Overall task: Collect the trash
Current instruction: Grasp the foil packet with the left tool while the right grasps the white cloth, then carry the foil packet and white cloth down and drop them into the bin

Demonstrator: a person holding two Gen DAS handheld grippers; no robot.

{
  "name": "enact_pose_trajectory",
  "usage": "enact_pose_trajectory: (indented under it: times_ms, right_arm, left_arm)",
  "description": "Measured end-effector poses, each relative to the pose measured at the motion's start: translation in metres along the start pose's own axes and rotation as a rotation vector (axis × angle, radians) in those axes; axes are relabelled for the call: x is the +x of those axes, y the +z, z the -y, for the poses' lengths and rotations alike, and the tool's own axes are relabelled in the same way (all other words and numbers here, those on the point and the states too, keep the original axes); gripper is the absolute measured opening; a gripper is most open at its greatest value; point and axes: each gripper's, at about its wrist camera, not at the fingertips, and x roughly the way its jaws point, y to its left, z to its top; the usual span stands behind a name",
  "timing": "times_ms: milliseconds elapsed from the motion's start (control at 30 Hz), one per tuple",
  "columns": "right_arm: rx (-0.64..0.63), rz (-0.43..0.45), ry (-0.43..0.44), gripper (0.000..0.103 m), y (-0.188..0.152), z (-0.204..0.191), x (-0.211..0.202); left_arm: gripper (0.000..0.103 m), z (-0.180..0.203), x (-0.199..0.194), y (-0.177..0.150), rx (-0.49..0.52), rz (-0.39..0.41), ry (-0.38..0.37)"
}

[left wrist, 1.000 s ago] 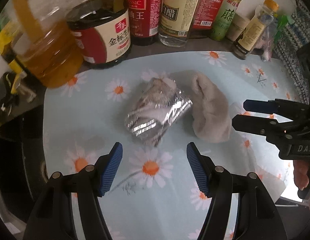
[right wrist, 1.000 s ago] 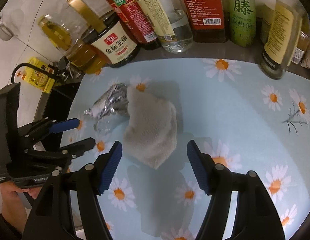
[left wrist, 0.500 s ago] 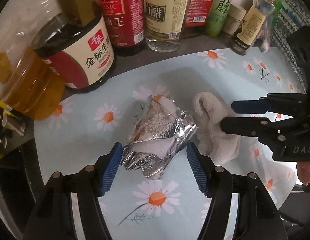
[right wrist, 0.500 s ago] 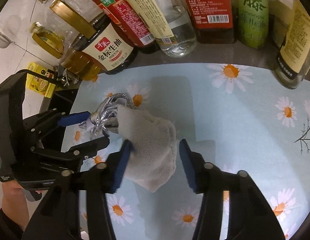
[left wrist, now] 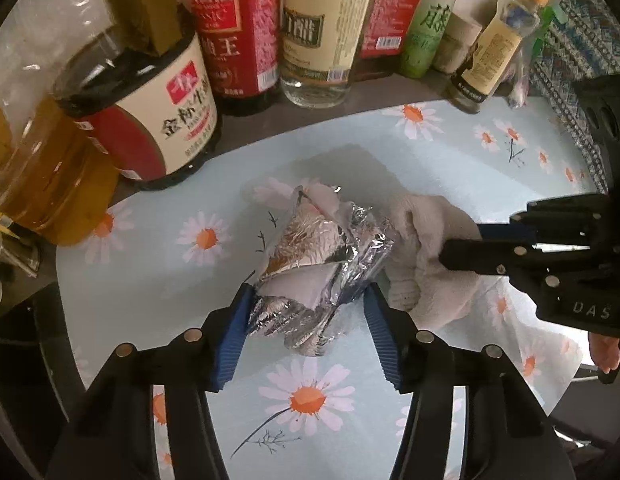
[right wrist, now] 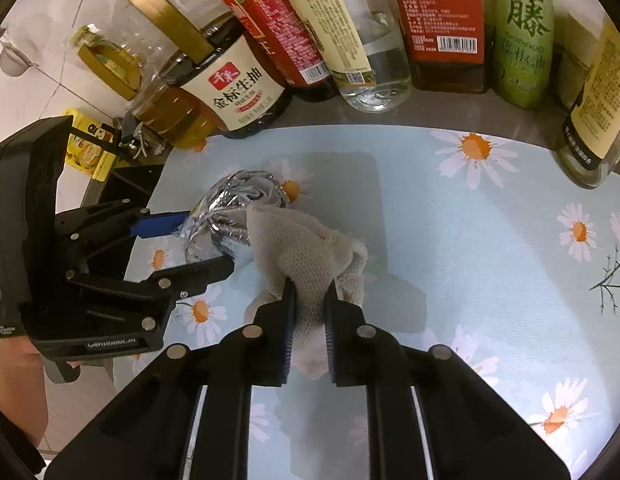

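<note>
While the left tongs [left wrist: 308, 316] are closing, their blue pads press both sides of a crumpled foil wrapper [left wrist: 321, 264] that lies on the daisy-print cloth [right wrist: 469, 240] covering the surface. Just beside the wrapper, touching it, lies a beige wad of paper towel [right wrist: 310, 256], and the right tongs [right wrist: 310, 316] are clenched on its near end. Behind stands a row of bottles: a dark soy sauce bottle [right wrist: 238, 92] labelled 金标生抽, a green bottle [right wrist: 523, 32] marked 藤椒油, and a clear bottle [left wrist: 321, 28] reading 白醋. "DAS" shows on the right tongs' body.
</note>
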Motion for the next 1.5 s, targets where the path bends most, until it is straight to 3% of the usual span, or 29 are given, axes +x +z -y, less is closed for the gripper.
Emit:
enact_pose_trajectory:
  times_ms: [300, 567, 1500]
  right_arm:
    - [-0.018, 0.035, -0.005, 0.014, -0.016, -0.018, -0.024]
    - [-0.041, 0.059, -0.019, 0.014, -0.041, -0.047, -0.044]
    - [-0.081, 0.065, -0.009, 0.014, -0.203, -0.165, -0.062]
  left_arm:
    - [0.054, -0.007, -0.016, -0.02, -0.056, 0.016, -0.012]
    - [0.054, -0.003, -0.044, -0.06, -0.08, 0.056, -0.028]
    - [0.054, 0.024, -0.123, -0.247, -0.134, 0.127, -0.077]
